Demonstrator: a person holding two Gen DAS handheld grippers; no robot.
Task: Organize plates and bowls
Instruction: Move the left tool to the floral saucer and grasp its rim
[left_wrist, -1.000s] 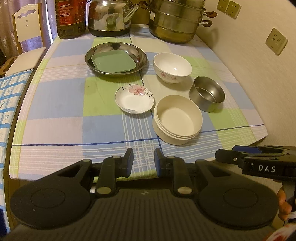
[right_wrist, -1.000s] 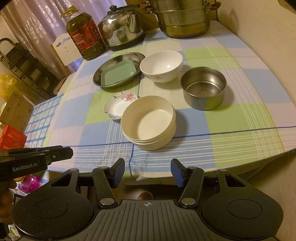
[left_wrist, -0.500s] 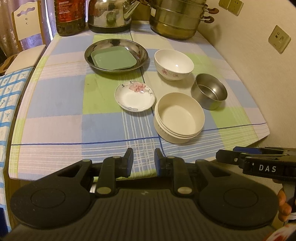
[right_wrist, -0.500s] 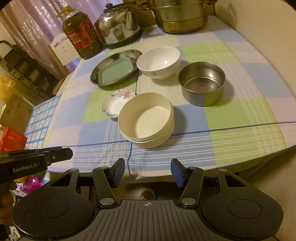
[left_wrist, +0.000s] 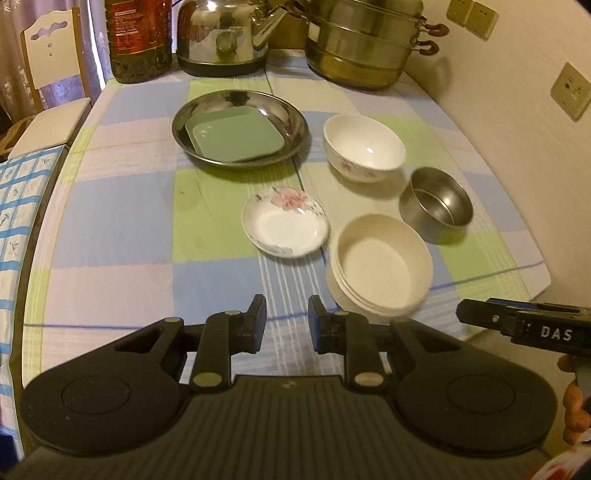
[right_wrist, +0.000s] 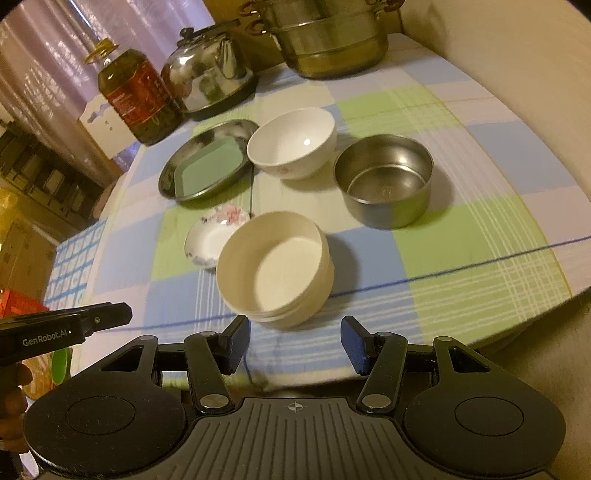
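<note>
Both claws hang empty over the near edge of the tabletop (left_wrist: 110, 229), which wears a checked blue, green and white cloth. On the right claw (right_wrist: 293, 345) the jaws stand well apart with nothing between them; on the left claw (left_wrist: 287, 323) they are parted by a narrow gap, also on nothing.

What the coming move likely turns on is the stack of cream round bowls (right_wrist: 275, 267), which lies straight ahead of the right claw, just past its tips, and ahead and to the right of the left one. I judge the right hand the nearer and better lined up for it. Round things have no long axis, so a rim pinch from the near side seems the way.

At the far edge stand a stacked brass-coloured steamer pot (left_wrist: 364, 44), a shiny steel kettle (left_wrist: 221, 35) and a brown oil bottle (right_wrist: 136, 99), well clear of the work. Toward the middle sits a shallow round steel plate (left_wrist: 291, 125) with a green square plate (left_wrist: 236, 136) lying in it. Right of that is a white porcelain bowl with pink flowers (left_wrist: 364, 151), then a straight-walled steel bowl (right_wrist: 384, 181) nearer the right edge. Smallest is the white flowered saucer (left_wrist: 284, 225), just beside the cream stack on its left; it could be nudged.
</note>
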